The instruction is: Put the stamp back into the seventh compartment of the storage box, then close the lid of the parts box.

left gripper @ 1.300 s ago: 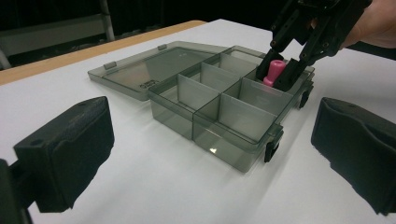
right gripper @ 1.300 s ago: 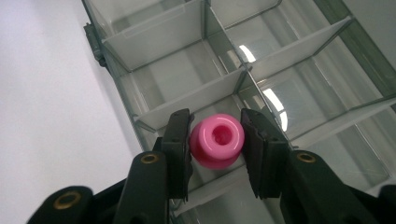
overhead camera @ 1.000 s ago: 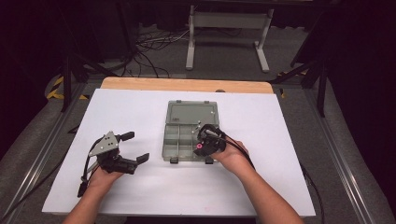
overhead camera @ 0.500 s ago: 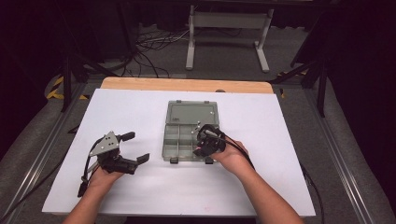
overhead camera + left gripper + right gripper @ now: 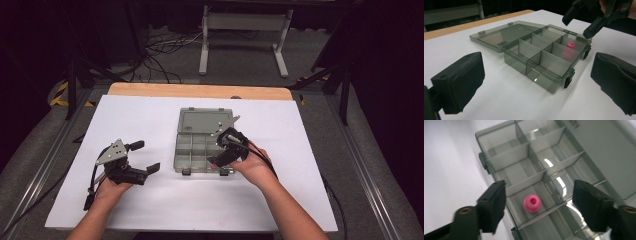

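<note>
A smoky clear compartment box lies open mid-table, its lid flat behind it. A pink bead rests loose in one of the box's near-edge compartments, also pink in the left gripper view. My right gripper hovers just over that compartment; its jaws have just been opening and stand apart on either side of the bead without touching it. My left gripper rests on the white sheet left of the box, open and empty, facing the box and the right gripper.
A white sheet covers the table, with a wooden strip along the far edge. Beyond it, on the floor, stand a metal frame and cables. Metal rails run beside the table.
My right gripper has lifted a little above the box and its jaws have spread wider. The left hand and the box have kept still.
</note>
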`<state>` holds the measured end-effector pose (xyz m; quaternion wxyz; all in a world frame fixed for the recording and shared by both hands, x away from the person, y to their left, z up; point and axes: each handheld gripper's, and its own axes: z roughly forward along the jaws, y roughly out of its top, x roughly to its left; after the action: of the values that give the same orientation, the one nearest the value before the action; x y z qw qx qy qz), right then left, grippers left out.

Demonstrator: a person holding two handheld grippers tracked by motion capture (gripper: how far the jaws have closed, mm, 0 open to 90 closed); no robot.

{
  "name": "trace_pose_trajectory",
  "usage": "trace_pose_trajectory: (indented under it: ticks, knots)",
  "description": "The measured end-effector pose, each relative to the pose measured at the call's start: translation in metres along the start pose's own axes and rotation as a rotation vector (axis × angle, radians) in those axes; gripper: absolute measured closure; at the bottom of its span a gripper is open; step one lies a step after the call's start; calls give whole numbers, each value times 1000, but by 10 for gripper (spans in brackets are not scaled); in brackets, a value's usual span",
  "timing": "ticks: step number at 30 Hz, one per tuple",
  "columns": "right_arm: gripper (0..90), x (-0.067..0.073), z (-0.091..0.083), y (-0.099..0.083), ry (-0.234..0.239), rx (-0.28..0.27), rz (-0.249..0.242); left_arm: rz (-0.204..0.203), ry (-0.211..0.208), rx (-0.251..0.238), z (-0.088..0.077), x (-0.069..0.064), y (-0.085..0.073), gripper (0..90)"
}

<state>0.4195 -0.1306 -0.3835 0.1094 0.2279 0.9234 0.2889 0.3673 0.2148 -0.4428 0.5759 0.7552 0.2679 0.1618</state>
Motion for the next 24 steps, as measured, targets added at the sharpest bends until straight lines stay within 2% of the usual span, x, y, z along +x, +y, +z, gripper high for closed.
trace_pose_trajectory:
  ticks: [4, 5, 7, 8, 9, 11, 13, 15, 16, 17, 18, 19, 20, 22, 24]
  knots:
    - [165, -4, -12, 0, -10, -48, 13, -18, 2, 6, -2, 1, 5, 2]
    - [153, -5, -14, 0, -9, -60, 19, -24, -13, 20, -1, 2, 6, 2]
    - [126, -8, -18, -3, -13, -83, 29, -20, 0, 44, -1, 1, 6, 6]
    - [121, -9, -20, -4, -21, -90, 38, -13, 19, 52, -1, 1, 7, 17]
    - [121, -9, -20, -4, -21, -90, 38, -13, 19, 52, -1, 1, 7, 27]
    - [111, -11, -24, -5, -22, -103, 46, -38, 14, 56, -1, 3, 10, 43]
    - [114, -15, -27, -7, -24, -118, 58, -40, 20, 58, -1, 4, 13, 70]
    - [194, -18, -31, -9, -20, -123, 56, -45, 19, 51, 0, 5, 21, 122]
    - [233, -19, -32, -10, -16, -128, 52, -33, 22, 71, 0, 6, 24, 146]
    - [233, -19, -32, -10, -16, -128, 52, -33, 22, 71, 0, 6, 24, 193]
    - [297, -21, -34, -11, -19, -128, 47, -7, 44, 94, 1, 7, 27, 193]
    - [406, -23, -35, -11, -22, -127, 47, 7, 65, 102, 1, 7, 29, 292]
    - [485, -25, -36, -12, -22, -128, 49, 12, 72, 105, 1, 8, 32, 361]
    - [622, -29, -38, -13, -29, -125, 64, -2, 74, 119, 3, 11, 37, 446]
    - [768, -33, -40, -14, -29, -131, 73, 8, 92, 131, 4, 13, 42, 583]
